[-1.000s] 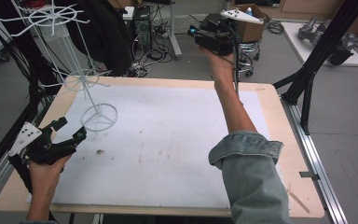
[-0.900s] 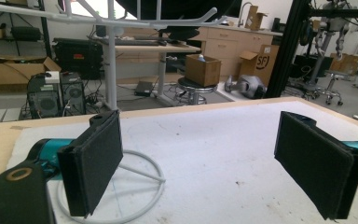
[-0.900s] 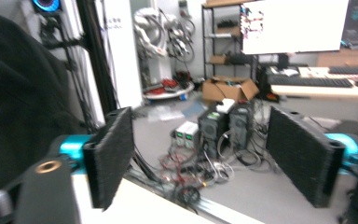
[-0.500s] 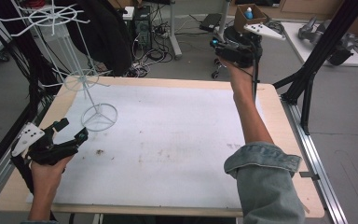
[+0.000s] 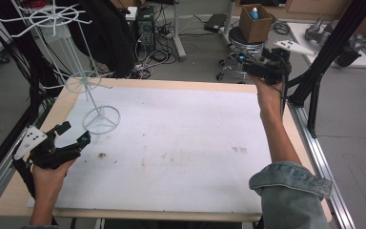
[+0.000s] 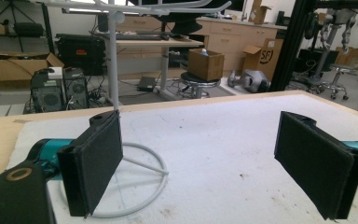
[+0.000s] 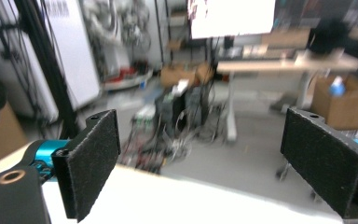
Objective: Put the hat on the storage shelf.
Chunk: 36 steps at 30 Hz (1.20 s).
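A white wire display stand (image 5: 91, 98) rises from a ring base (image 5: 102, 119) on the white mat at the table's far left. My left gripper (image 5: 74, 132) rests low at the left edge, just in front of that base, open and holding nothing. The left gripper view has the ring base (image 6: 137, 186) and pole (image 6: 113, 70) just beyond the left jaw, with the open gripper (image 6: 209, 158) facing across the mat. My right gripper (image 5: 249, 67) is held up over the far right corner of the table. It is open and empty in the right gripper view (image 7: 205, 149), facing the blurred room.
The white mat (image 5: 186, 143) covers most of the wooden table (image 5: 14, 191). A cardboard box (image 5: 255, 21) with a bottle sits on a stool beyond the far edge. Black frame posts (image 5: 329, 52) stand by the right corner. Computers and cables (image 5: 147, 28) lie on the floor behind.
The right hand has carried its gripper rightward and lower, from above the far edge to the far right corner. The left gripper has stayed put.
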Each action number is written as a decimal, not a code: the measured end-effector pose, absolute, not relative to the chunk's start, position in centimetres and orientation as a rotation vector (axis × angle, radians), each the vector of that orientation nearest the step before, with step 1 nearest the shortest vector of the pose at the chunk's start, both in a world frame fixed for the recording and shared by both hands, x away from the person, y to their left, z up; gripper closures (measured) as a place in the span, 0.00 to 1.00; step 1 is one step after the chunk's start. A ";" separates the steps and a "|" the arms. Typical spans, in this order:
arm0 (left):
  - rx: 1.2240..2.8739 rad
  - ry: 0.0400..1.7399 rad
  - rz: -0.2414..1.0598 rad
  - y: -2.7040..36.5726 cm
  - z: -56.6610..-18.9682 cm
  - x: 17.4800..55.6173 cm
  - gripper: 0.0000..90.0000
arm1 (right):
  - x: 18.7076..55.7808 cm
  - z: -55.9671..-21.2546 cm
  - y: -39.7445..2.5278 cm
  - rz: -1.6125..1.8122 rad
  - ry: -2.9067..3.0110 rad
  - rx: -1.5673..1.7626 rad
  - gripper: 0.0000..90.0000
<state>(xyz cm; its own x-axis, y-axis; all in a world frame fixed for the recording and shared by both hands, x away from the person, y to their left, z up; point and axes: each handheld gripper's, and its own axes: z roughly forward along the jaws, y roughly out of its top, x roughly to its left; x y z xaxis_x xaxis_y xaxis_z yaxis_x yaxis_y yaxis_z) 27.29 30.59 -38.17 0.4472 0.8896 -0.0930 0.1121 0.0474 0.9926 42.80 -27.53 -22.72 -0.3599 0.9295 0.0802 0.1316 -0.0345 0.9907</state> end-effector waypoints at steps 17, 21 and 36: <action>1.422 0.971 0.764 30.5 -38.8 27.5 0.17 | 37.6 -29.2 -32.1 1.424 1.523 1.179 0.12; 1.425 0.973 0.765 30.4 -38.8 27.5 0.17 | 36.4 -30.8 -32.1 1.394 1.545 1.162 0.12; 1.431 0.982 0.767 30.5 -39.1 27.6 0.17 | 33.9 -34.7 -31.0 1.386 1.677 1.219 0.12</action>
<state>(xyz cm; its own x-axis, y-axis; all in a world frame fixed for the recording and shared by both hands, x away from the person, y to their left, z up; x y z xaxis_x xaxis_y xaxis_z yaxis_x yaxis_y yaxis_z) 27.60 30.46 -39.14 0.4304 0.8984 -0.0870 0.1324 0.0325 0.9907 33.88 -30.95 -34.74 -0.3681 0.9261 0.0831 0.2558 0.0149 0.9666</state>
